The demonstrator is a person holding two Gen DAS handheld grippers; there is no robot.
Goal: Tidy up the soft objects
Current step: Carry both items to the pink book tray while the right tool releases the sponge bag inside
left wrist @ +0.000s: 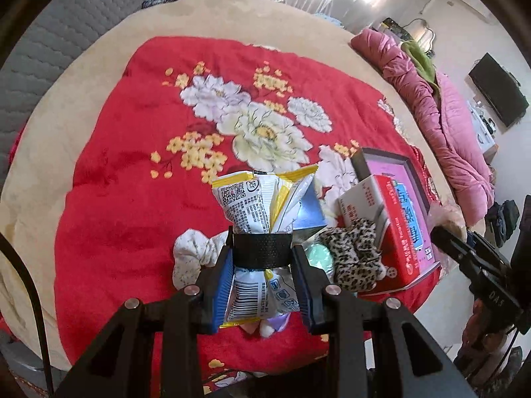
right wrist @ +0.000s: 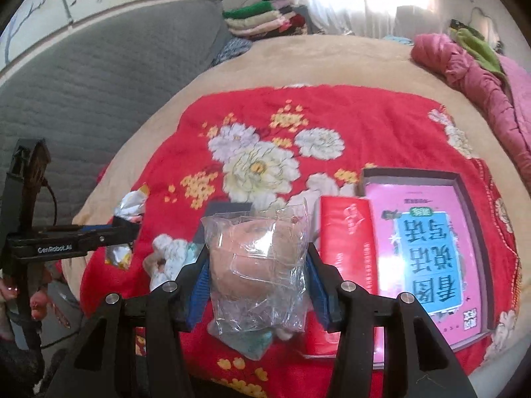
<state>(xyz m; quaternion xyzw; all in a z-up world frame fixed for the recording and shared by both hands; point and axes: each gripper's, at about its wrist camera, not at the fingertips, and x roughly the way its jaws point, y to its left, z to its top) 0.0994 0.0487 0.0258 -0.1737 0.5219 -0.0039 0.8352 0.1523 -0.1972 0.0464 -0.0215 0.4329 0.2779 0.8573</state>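
Observation:
In the left wrist view my left gripper (left wrist: 262, 248) is shut on a white and yellow snack packet (left wrist: 255, 199), pinched at its waist, where a black band crosses it. The packet hangs above the red flowered blanket (left wrist: 132, 165). Under it lie a white flowered cloth (left wrist: 192, 258), a leopard-print soft thing (left wrist: 355, 258) and a mint-green item (left wrist: 318, 255). In the right wrist view my right gripper (right wrist: 257, 252) is shut on a clear plastic bag (right wrist: 259, 265) with a peach-coloured soft lump inside, also held above the blanket (right wrist: 381, 126). The left gripper (right wrist: 126, 229) shows at the left there with its crumpled packet (right wrist: 131, 205).
A red box (right wrist: 348, 248) and a pink book in a shallow grey tray (right wrist: 428, 248) lie on the blanket's right side. A small blue box (left wrist: 310, 212) stands behind the packet. A pink quilt (left wrist: 441, 109) is heaped along the bed's right edge, folded clothes (right wrist: 265, 20) at the back.

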